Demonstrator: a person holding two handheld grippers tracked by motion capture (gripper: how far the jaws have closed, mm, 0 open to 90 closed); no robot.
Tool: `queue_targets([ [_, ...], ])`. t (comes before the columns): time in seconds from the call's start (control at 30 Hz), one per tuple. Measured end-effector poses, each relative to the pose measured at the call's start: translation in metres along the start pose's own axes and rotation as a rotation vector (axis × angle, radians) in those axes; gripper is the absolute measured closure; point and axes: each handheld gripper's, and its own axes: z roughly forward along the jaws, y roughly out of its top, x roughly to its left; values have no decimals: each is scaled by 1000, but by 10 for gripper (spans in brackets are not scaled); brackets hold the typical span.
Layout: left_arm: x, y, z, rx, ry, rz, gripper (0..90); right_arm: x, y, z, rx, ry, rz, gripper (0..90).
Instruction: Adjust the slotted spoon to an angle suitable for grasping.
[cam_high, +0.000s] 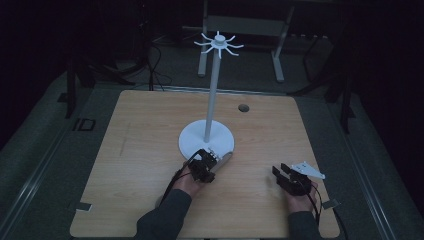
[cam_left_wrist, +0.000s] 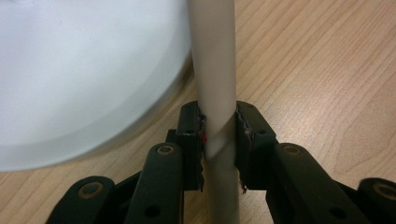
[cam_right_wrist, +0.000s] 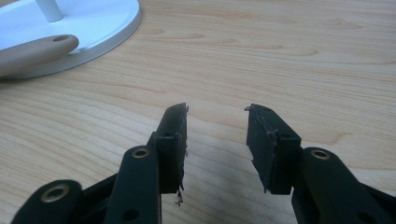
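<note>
as its far end leaves frame, beige handle (cam_left_wrist: 215, 93) pinched by left hand-held gripper (cam_left_wrist: 219, 140), right hand-held gripper (cam_right_wrist: 216, 140) spread

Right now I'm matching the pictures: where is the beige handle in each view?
High view: beige handle at the white round base's near edge.
Left gripper view: centre, clamped between the jaws.
Right gripper view: top left, over that base's rim.
Shared landmark: the base.

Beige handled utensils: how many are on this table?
1. The beige handled utensil lies by the white round stand base, its handle clamped in the left gripper. The right gripper is open and empty.
</note>
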Motion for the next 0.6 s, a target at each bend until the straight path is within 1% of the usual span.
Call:
queue_targets([
  [0.3, 3, -2, -14, -63, 15, -23, 739, 0, 0, 0, 1, -1, 1, 578],
  [0.37, 4, -2, -20, -92, 24, -42, 740, 0, 0, 0, 2, 0, 0, 578],
  [0.4, 4, -2, -20, -92, 24, -42, 740, 0, 0, 0, 2, 0, -1, 578],
  [0.5, 4, -2, -25, -119, 30, -54, 740, 0, 0, 0, 2, 0, -1, 578],
  [0.6, 4, -3, -31, -160, 43, -72, 741, 0, 0, 0, 1, -1, -2, 578],
])
